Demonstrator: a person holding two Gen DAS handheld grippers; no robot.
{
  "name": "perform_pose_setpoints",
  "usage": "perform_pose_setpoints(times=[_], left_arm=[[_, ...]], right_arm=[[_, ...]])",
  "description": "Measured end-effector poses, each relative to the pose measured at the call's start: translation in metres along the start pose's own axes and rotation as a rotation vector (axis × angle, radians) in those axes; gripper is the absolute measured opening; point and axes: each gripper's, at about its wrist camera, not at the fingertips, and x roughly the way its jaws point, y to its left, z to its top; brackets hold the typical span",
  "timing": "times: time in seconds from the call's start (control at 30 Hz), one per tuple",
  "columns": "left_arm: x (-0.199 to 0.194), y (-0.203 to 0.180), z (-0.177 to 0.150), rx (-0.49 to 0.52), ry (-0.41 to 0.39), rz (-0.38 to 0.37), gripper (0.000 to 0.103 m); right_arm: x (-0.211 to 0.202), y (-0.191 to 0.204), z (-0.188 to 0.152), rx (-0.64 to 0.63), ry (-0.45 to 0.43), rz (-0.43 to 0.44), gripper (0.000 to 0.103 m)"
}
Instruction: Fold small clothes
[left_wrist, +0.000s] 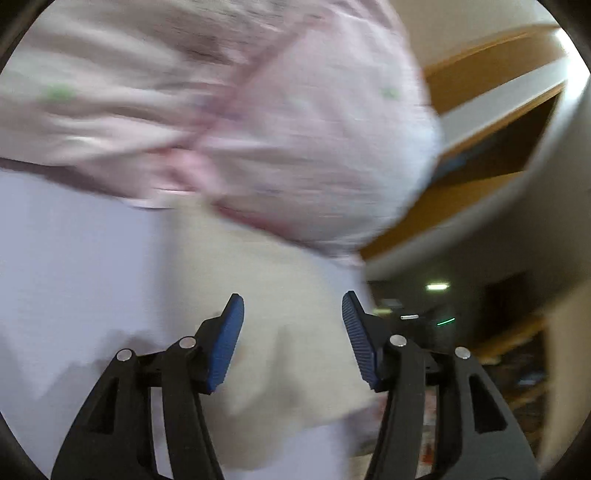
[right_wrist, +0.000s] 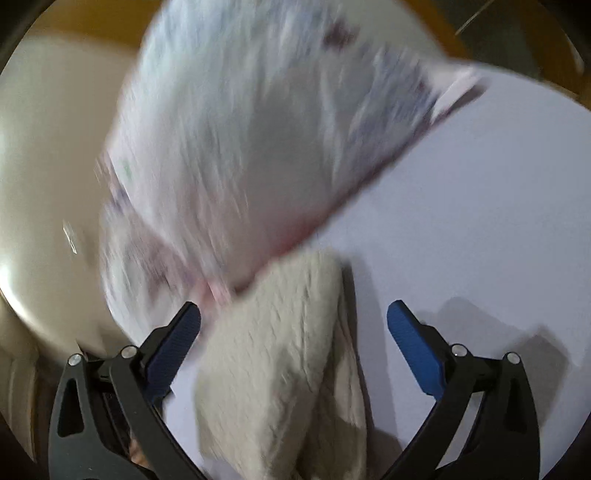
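A pale pink patterned garment (left_wrist: 280, 122) lies bunched on the white table (left_wrist: 74, 266), blurred by motion. It also shows in the right wrist view (right_wrist: 258, 147), where it looks whitish. A cream knitted cloth (right_wrist: 273, 362) lies in front of it, between the fingers of my right gripper (right_wrist: 293, 314), which is open and holds nothing. The same cream cloth (left_wrist: 280, 317) lies below my left gripper (left_wrist: 291, 306), which is open and empty above it.
The white table (right_wrist: 480, 229) extends to the right in the right wrist view. A cream chair (right_wrist: 44, 184) stands at its left. In the left wrist view a wooden shelf (left_wrist: 491, 122) and a dim room lie past the table's right edge.
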Motion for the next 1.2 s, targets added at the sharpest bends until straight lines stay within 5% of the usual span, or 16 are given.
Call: perform_pose_setpoints(times=[0.07,0.17,0.23,0.4,0.57,0.63,0.77,0.83,0.9,0.97,1.03,1.07,1.13,1.2], left_arm=[[0.006,0.012,-0.001,-0.016,0.033,0.044,0.056],[0.026,0.019,-0.014,-0.038,0.092,0.034,0.056],[0.04,0.016,-0.016,-0.032,0.101,0.026,0.069],[0.061,0.011,-0.023,0.008,0.075,0.104,0.075],[0.05,0.031,-0.02,-0.038,0.064,0.019,0.041],[0.021,0.036,-0.019,-0.021,0.032,0.001,0.039],[-0.042,0.048,-0.017,0.049,-0.083,0.107,0.042],[-0.058,0.066,-0.011,0.047,-0.101,0.248,0.047],[-0.076,0.077,-0.014,0.036,-0.152,0.356,0.047],[-0.097,0.081,-0.021,0.038,-0.185,0.372,0.057],[-0.117,0.077,-0.035,0.07,-0.19,0.411,0.077],[-0.124,0.072,-0.047,0.091,-0.182,0.486,0.089],[-0.123,0.064,-0.063,0.128,-0.166,0.59,0.097],[-0.121,0.054,-0.087,0.167,-0.137,0.65,0.099]], right_arm=[[0.024,0.001,0.004,0.002,0.131,-0.068,0.101],[0.041,0.007,0.004,-0.023,0.183,-0.082,0.101],[0.051,0.009,0.001,-0.027,0.225,-0.057,0.1],[0.059,0.006,-0.015,-0.034,0.223,0.013,0.045],[0.057,0.018,-0.034,-0.015,0.163,0.139,0.037],[0.062,0.045,-0.041,-0.072,0.176,0.19,0.036],[0.096,0.097,-0.06,-0.208,0.236,0.181,0.035],[0.122,0.117,-0.071,-0.282,0.234,0.071,0.037],[0.129,0.13,-0.077,-0.35,0.17,-0.101,0.049],[0.109,0.147,-0.087,-0.447,0.032,-0.254,0.057],[0.076,0.163,-0.1,-0.547,-0.115,-0.427,0.096],[0.058,0.17,-0.109,-0.587,-0.177,-0.489,0.101],[0.029,0.169,-0.129,-0.624,-0.223,-0.534,0.101],[0.011,0.16,-0.154,-0.625,-0.154,-0.487,0.101]])
